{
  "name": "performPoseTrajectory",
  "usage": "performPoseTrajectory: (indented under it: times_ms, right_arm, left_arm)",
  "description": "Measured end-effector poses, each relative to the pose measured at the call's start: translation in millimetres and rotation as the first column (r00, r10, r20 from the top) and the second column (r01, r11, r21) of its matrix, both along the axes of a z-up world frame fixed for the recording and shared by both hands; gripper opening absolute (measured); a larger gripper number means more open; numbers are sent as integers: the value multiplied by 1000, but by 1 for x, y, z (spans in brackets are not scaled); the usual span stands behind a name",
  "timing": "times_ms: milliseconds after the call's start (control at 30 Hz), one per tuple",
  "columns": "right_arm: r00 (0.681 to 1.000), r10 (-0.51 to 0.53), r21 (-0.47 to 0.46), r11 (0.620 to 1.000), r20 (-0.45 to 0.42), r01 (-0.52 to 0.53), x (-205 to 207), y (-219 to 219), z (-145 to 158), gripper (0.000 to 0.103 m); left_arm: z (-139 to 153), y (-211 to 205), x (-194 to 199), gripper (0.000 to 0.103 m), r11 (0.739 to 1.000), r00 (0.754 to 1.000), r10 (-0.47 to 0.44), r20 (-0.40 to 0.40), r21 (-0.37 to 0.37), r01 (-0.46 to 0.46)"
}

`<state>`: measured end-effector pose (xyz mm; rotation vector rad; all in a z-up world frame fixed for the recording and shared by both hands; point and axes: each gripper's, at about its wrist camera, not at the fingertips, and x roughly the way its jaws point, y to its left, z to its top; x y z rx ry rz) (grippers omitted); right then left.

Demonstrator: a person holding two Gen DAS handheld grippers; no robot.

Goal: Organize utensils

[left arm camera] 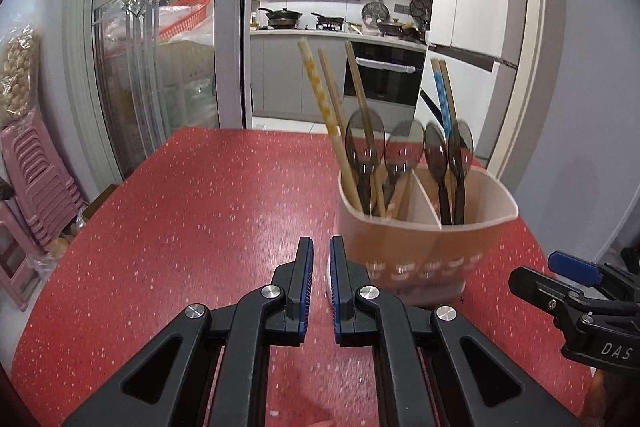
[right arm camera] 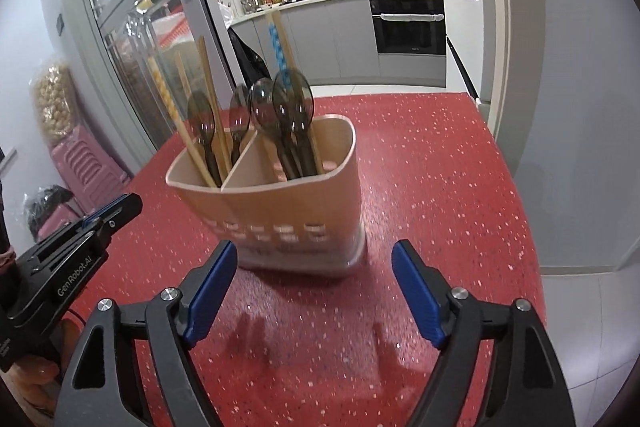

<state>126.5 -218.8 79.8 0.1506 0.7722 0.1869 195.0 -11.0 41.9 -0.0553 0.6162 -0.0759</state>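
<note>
A beige two-compartment utensil holder (left arm camera: 424, 243) (right arm camera: 280, 211) stands on the red speckled table (left arm camera: 200, 211) (right arm camera: 420, 187). It holds several dark translucent spoons (left arm camera: 365, 147) (right arm camera: 292, 103) and wooden chopsticks (left arm camera: 320, 95) (right arm camera: 208, 79), spread over both compartments. My left gripper (left arm camera: 321, 247) is just left of the holder, low over the table, its jaws a narrow gap apart with nothing between them. My right gripper (right arm camera: 314, 255) is open and empty, right in front of the holder. Each gripper shows in the other's view (left arm camera: 572, 275) (right arm camera: 108, 211).
A glass-door cabinet (left arm camera: 152, 47) and stacked pink stools (left arm camera: 36, 179) stand left of the table. A doorway behind the table leads to a kitchen with an oven (left arm camera: 384, 75) (right arm camera: 408, 27). A fridge (left arm camera: 468, 27) is at the right. The table edge drops off to the right (right arm camera: 516, 211).
</note>
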Motion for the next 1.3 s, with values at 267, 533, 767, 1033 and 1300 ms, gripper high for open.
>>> performPoseTrajectory:
  times_ms: [267,533,767,1033,1300]
  right_arm:
    - [1000,-24,-11,1000,-18,24,-15,1,-10,98]
    - [997,-72,-44,996,7,72,-31,-1,-16,99]
    - [981,-132,-61,988,143,142,-52,0,-9,103]
    - [977,-113,-100,986,179,132,-63,7,-9,103]
    - [974,-121,-137,979,193,149,-71,11,-11,103]
  left_arm:
    - [-19,5,-16,103,999,999,40,-22,13,-39]
    - [-40,5,-25,103,998,998,56,-37,26,-55]
    - [-43,6,-40,103,997,998,62,-14,35,-62]
    - [-41,5,-61,103,996,997,67,40,56,-69]
    - [-43,10,-67,103,995,995,84,50,52,-86]
